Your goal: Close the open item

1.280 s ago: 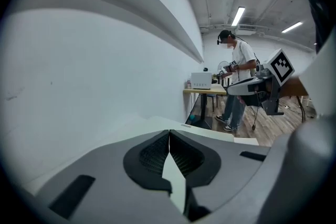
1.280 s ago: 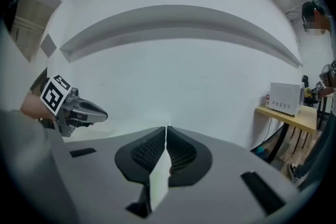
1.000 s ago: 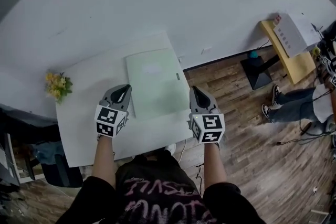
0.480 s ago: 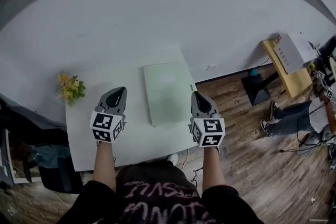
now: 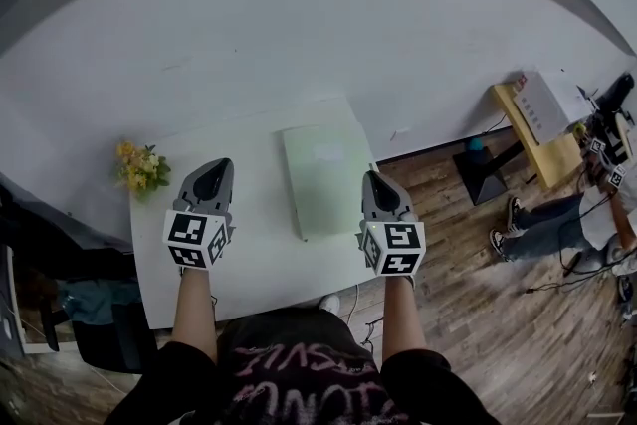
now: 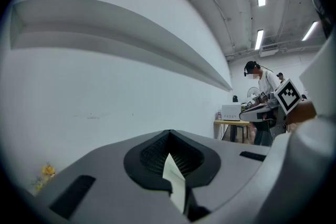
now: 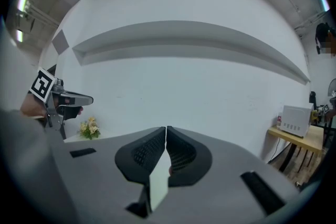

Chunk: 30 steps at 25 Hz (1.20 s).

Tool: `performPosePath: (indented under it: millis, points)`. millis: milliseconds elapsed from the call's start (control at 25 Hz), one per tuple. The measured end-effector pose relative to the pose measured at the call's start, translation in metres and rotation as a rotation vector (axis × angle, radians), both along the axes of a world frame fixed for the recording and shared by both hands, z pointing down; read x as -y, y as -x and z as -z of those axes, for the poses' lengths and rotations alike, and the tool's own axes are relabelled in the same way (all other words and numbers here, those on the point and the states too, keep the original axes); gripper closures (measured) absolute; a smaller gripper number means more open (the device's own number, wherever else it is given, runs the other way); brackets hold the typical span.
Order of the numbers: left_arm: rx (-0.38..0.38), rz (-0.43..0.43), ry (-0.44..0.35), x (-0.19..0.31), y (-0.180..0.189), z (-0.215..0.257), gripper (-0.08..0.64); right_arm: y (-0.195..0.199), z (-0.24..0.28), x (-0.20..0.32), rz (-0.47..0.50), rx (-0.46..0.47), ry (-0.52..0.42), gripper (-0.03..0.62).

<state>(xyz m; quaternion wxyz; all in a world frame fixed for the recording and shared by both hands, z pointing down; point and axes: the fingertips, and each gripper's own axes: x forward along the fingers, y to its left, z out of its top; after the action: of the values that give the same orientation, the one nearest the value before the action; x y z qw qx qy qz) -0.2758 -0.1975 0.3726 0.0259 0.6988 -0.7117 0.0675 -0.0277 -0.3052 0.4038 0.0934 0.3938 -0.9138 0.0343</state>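
Shows a pale green folder (image 5: pixel 323 176) lying shut and flat on the white counter (image 5: pixel 259 259), toward its 2 o'clock corner. Bears a whitish label patch near the far end, too blurred to read. Flanked at 9 o'clock by the left gripper (image 5: pixel 213 176), well apart, and at 3 o'clock by the right gripper (image 5: pixel 376 186), just beside the cover's edge. Left fingers (image 6: pixel 152 152) clenched together on nothing; right fingers (image 7: pixel 142 152) likewise pressed tip to tip, empty. Yellow flowers (image 5: pixel 142 166) at the counter's 9 o'clock edge.
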Motion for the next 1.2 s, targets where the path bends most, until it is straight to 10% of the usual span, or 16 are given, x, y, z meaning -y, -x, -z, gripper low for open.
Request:
performPosePath:
  millis: [1200]
  points:
    - [0.085, 0.048, -0.064, -0.011, -0.008, 0.035, 0.546, 0.000, 0.025, 0.009, 0.044, -0.007, -0.068, 0.568]
